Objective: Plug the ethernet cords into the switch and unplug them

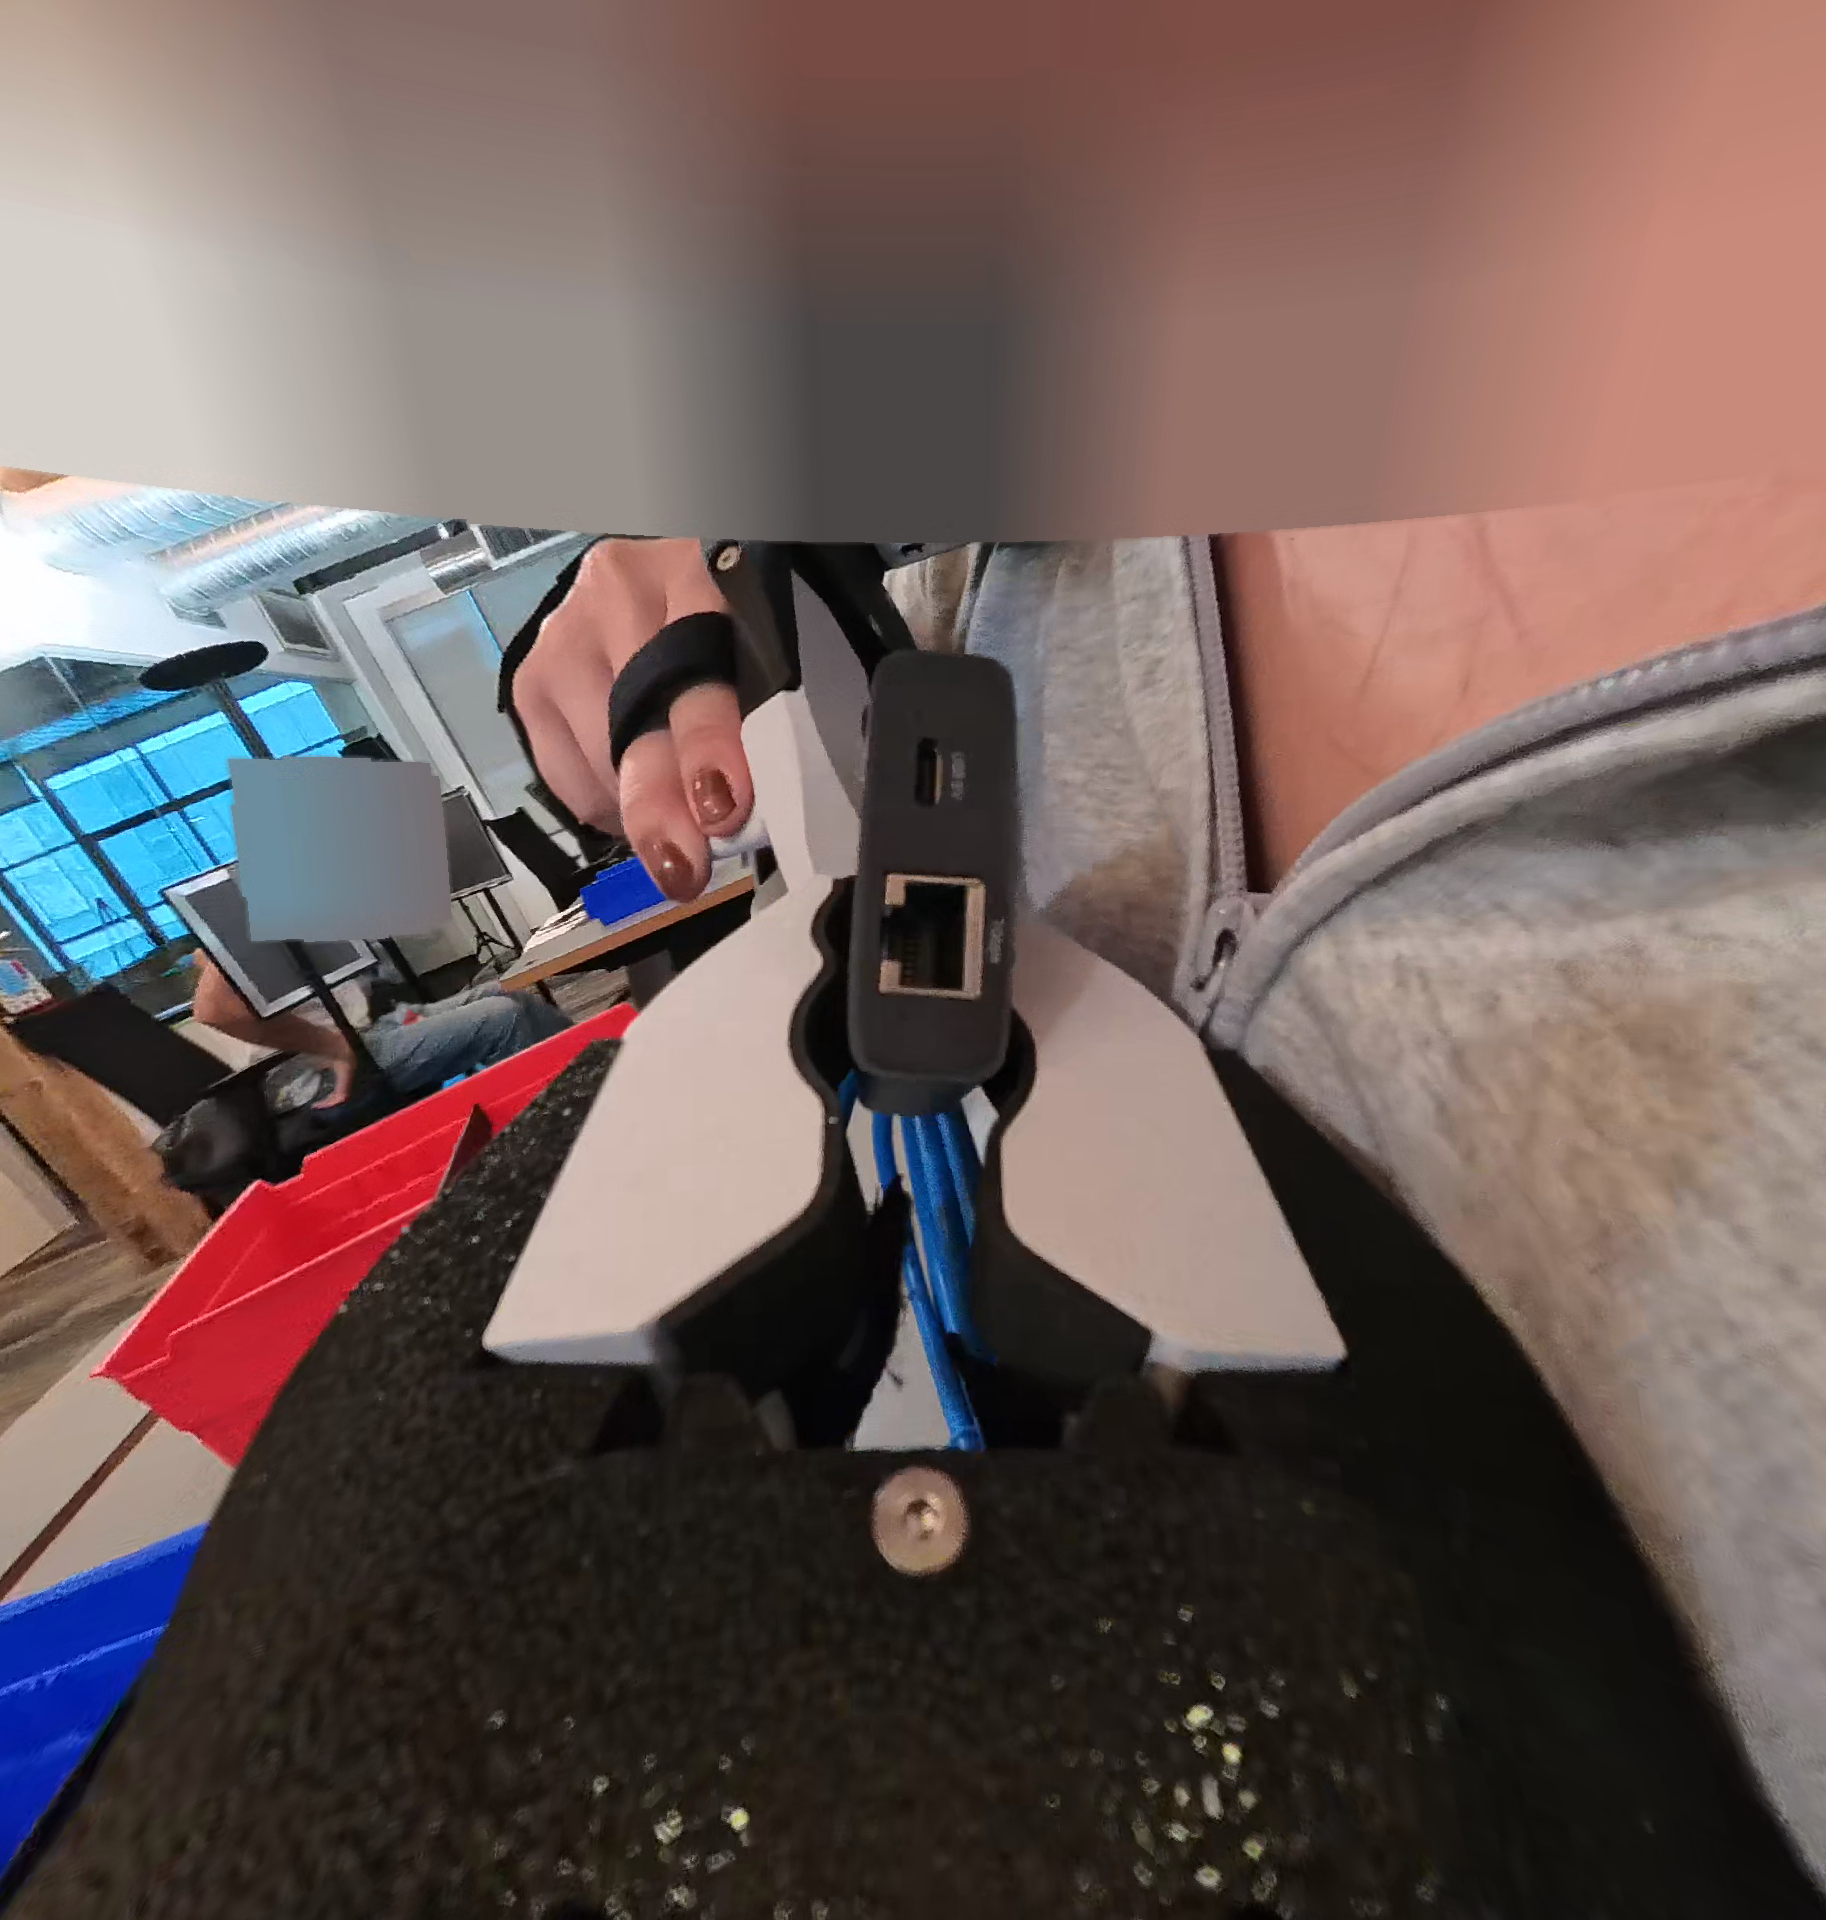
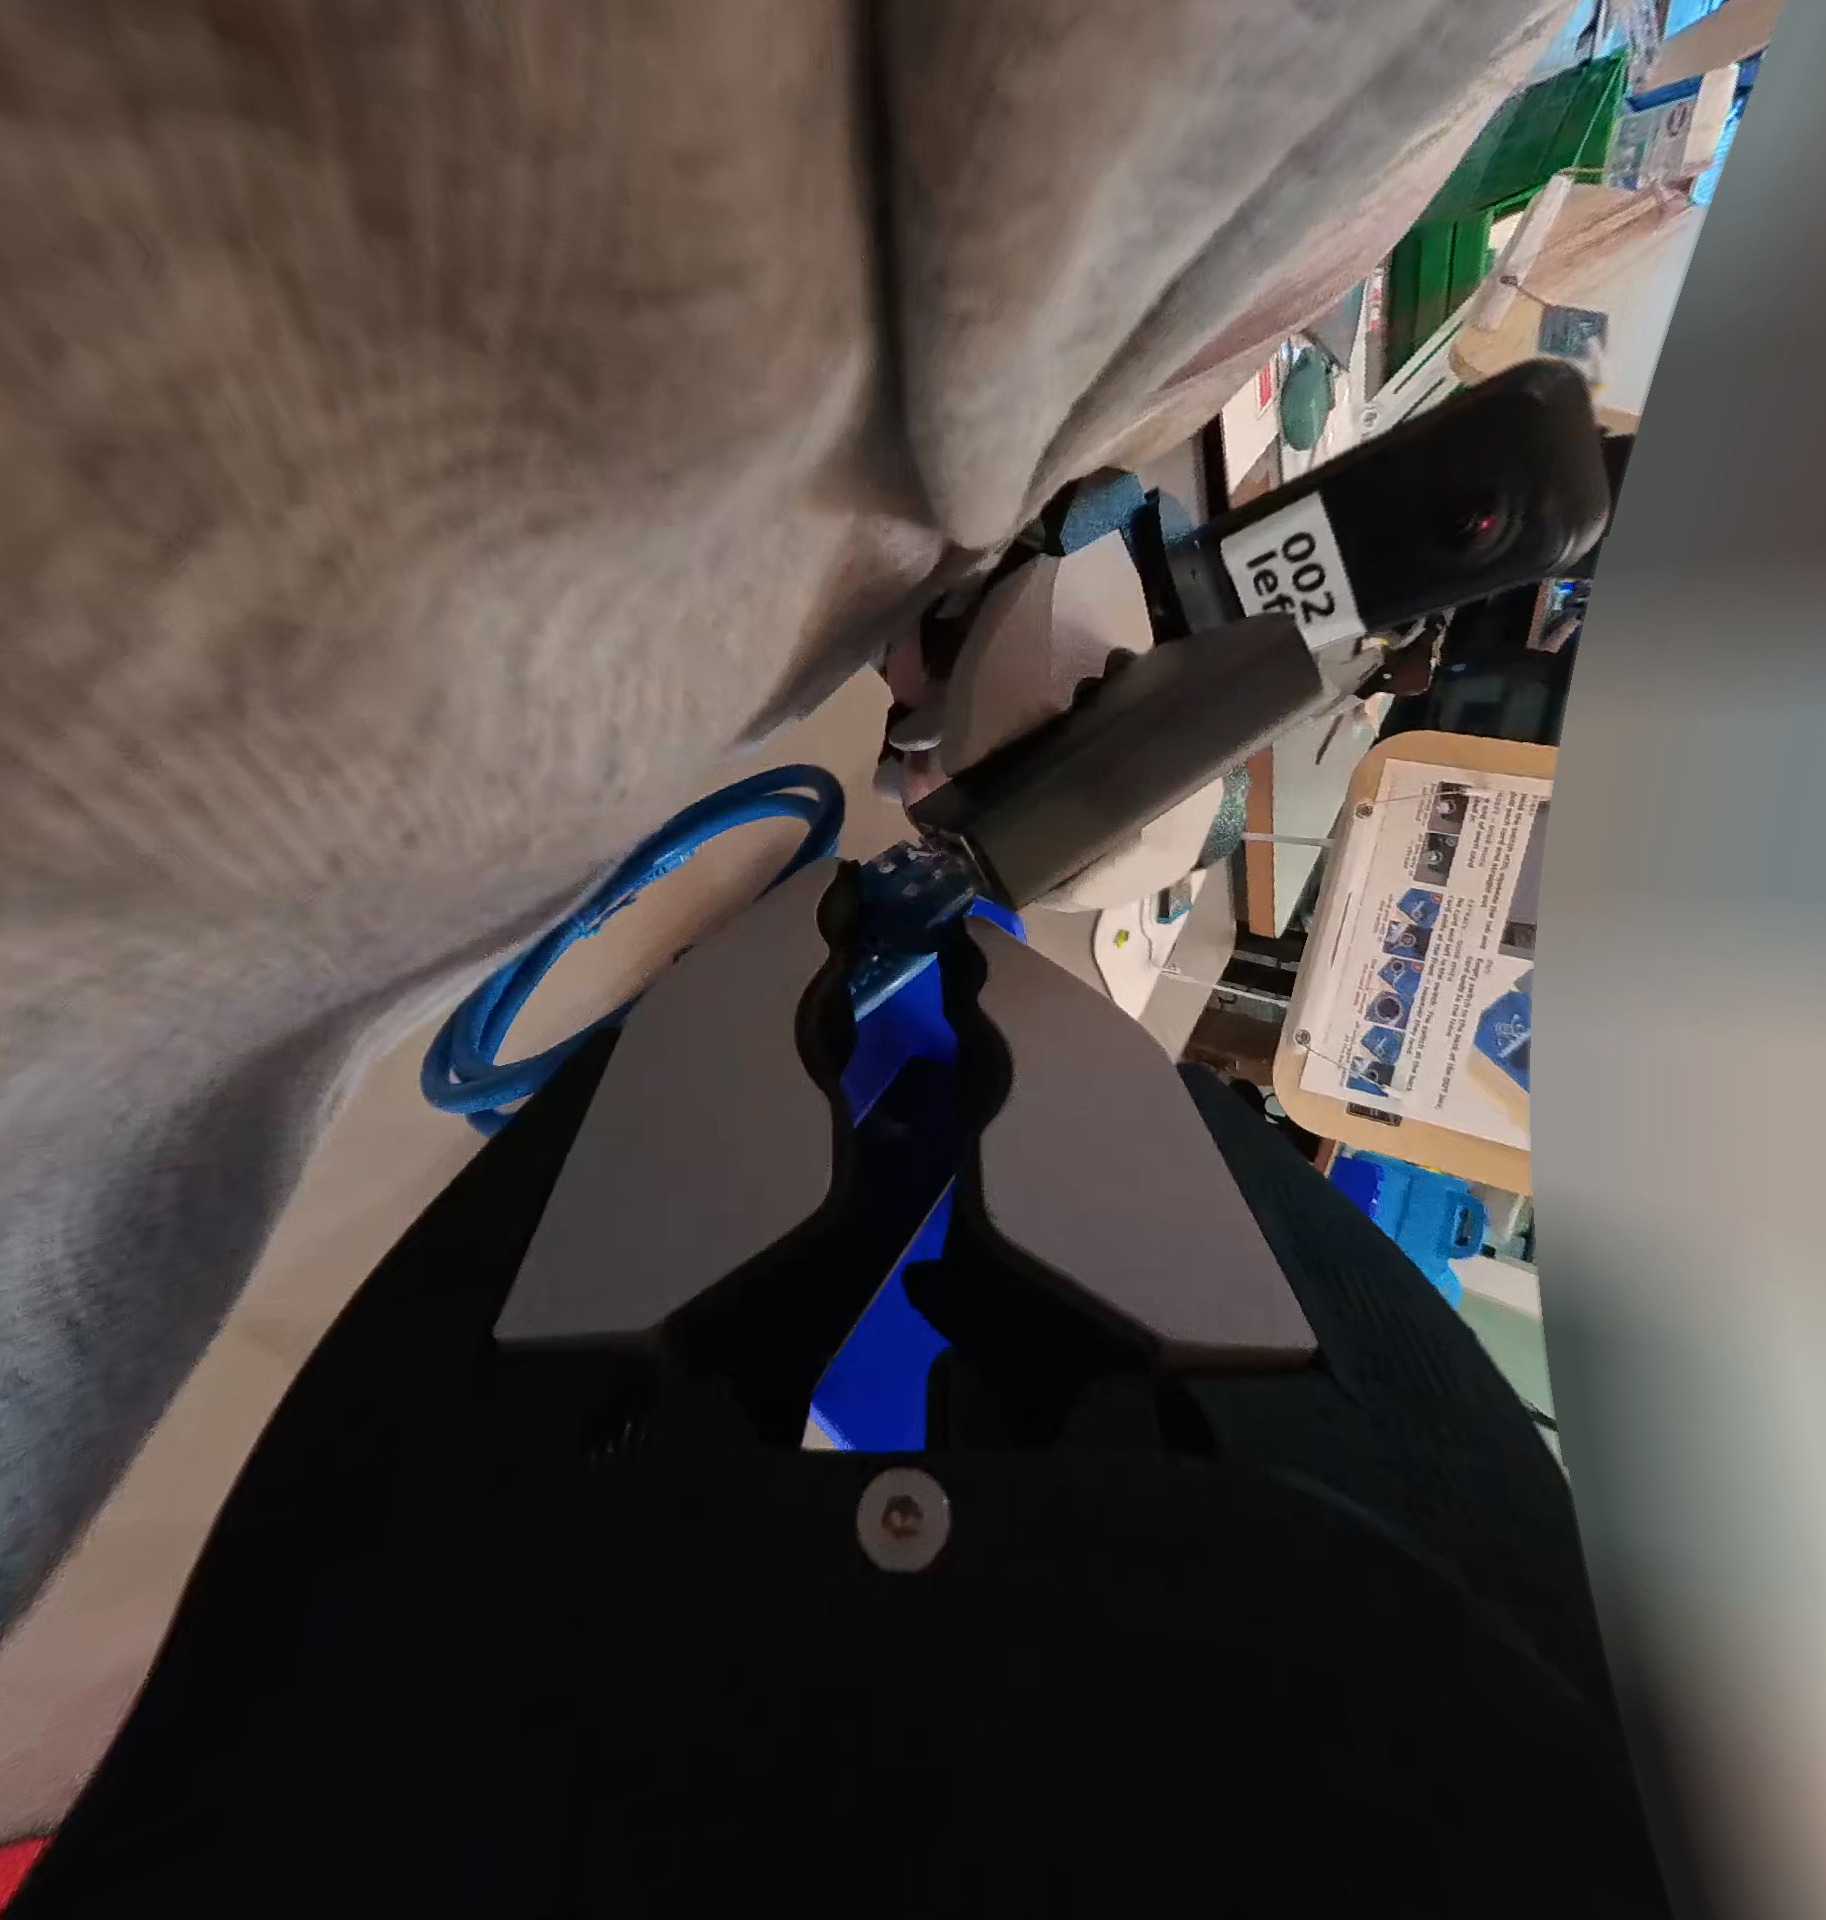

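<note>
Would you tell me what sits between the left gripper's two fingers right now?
In the left wrist view, the left gripper is shut on a dark adapter, its network socket facing the camera. Blue cable runs behind it, between the finger bases.

A: Any room around the left gripper (image 1: 924, 997)?
B: Little. The grey sweatshirt (image 1: 1511, 1039) crowds its right side, and the red bin (image 1: 296, 1236) and blue bin (image 1: 47, 1683) sit low on its left.
A: And ahead?
B: The person's hand (image 1: 639, 738) and the coiled blue cable (image 2: 618, 935) block it.
</note>
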A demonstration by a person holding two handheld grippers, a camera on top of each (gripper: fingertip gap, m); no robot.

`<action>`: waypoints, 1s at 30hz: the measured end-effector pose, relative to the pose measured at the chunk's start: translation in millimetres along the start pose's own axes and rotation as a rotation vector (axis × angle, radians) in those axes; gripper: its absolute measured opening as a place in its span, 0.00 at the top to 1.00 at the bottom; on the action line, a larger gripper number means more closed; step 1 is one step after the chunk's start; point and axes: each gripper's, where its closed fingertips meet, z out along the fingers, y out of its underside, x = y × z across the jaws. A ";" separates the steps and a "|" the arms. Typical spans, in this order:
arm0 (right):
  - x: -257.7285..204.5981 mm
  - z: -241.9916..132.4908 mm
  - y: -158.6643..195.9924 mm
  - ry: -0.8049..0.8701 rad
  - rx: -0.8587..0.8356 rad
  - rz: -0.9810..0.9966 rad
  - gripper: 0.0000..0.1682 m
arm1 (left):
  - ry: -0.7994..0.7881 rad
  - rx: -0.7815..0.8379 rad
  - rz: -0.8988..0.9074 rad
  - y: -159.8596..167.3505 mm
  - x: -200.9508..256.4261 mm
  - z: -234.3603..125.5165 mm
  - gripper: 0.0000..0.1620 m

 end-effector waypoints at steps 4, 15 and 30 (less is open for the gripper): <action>-1.5 1.2 -2.9 -0.024 0.021 0.025 0.91 | 0.027 0.028 -0.047 1.7 2.2 -2.5 0.87; 11.9 26.7 36.5 0.098 0.049 0.725 0.88 | -0.182 0.173 -0.174 18.5 -39.9 -27.4 0.88; 1.0 57.8 60.8 0.266 -0.220 0.618 0.84 | -0.246 -0.016 0.141 32.5 -35.4 -23.2 0.88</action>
